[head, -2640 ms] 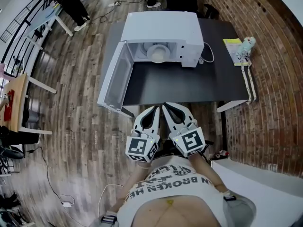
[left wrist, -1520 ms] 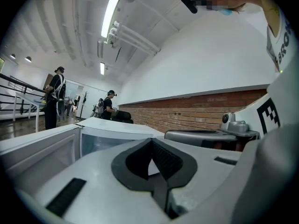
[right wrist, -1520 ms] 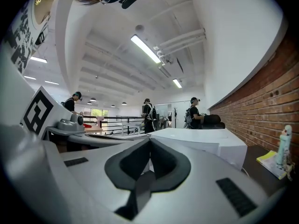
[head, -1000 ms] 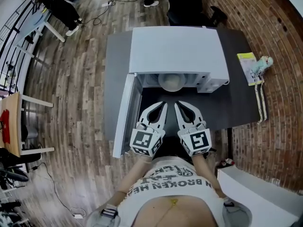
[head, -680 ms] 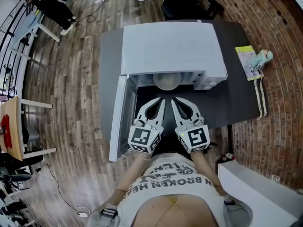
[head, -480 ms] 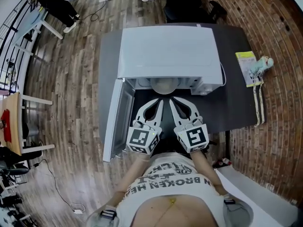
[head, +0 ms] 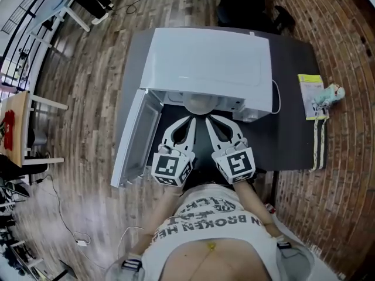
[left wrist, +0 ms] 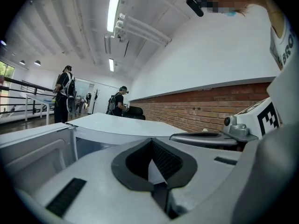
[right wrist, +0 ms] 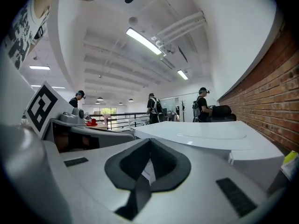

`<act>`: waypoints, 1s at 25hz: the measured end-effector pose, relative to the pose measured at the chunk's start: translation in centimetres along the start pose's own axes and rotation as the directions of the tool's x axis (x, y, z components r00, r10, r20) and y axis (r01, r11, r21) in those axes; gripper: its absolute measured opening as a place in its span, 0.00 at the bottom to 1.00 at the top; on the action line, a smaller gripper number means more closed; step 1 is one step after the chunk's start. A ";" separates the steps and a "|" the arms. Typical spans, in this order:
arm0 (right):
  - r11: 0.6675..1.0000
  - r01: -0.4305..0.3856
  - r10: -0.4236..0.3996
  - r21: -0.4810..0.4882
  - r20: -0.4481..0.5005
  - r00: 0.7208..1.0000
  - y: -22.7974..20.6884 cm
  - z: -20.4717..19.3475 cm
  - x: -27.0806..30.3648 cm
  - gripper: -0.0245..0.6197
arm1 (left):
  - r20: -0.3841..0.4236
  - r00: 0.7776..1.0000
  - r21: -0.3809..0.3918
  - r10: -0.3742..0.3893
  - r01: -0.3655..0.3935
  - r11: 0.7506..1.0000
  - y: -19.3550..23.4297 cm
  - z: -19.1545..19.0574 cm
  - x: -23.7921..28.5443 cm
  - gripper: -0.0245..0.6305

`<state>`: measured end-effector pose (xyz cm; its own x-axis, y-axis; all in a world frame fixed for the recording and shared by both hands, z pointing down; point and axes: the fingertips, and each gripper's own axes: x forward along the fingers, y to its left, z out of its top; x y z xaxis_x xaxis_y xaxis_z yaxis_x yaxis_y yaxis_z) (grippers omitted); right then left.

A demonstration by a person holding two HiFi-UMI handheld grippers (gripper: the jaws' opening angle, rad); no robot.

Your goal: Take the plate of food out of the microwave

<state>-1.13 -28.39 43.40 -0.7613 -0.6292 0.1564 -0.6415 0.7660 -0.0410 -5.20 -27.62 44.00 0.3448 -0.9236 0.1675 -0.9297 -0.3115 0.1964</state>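
The white microwave stands on a dark table, its door swung open to the left. Just inside the opening the front edge of the pale plate of food shows. My left gripper and right gripper sit side by side right in front of the opening, tips close under the plate, both shut and empty. In the left gripper view the shut jaws point over the microwave's top. The right gripper shows the same, with the microwave to its right.
A yellow-green packet, a small toy and a white strap lie on the table's right end. A brick surface lies to the right, wooden floor to the left. People stand far off.
I have come closer to the microwave. Both grippers have moved forward together, from short of the table's near edge to the open cavity. They stayed shut.
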 end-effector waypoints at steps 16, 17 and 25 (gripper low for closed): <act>0.993 0.117 -0.117 0.018 0.007 0.993 -1.5 0.7 1.8 0.05 | -0.045 0.993 0.029 -0.105 0.106 0.994 1.3 0.6 2.4 0.05; 0.992 0.127 -0.127 0.023 0.002 0.992 -1.6 0.7 2.0 0.05 | -0.047 0.993 0.027 -0.111 0.112 0.993 1.5 0.6 2.5 0.05; 0.983 0.178 -0.177 0.042 -0.035 0.984 -1.7 -0.3 3.4 0.05 | -0.071 0.987 0.012 -0.144 0.145 0.989 3.4 0.2 2.7 0.05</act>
<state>-2.58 -31.74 44.31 -0.6320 -0.7499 0.1956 -0.7704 0.6352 -0.0540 -7.49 -31.24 44.96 0.4835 -0.8509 0.2054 -0.8712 -0.4450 0.2075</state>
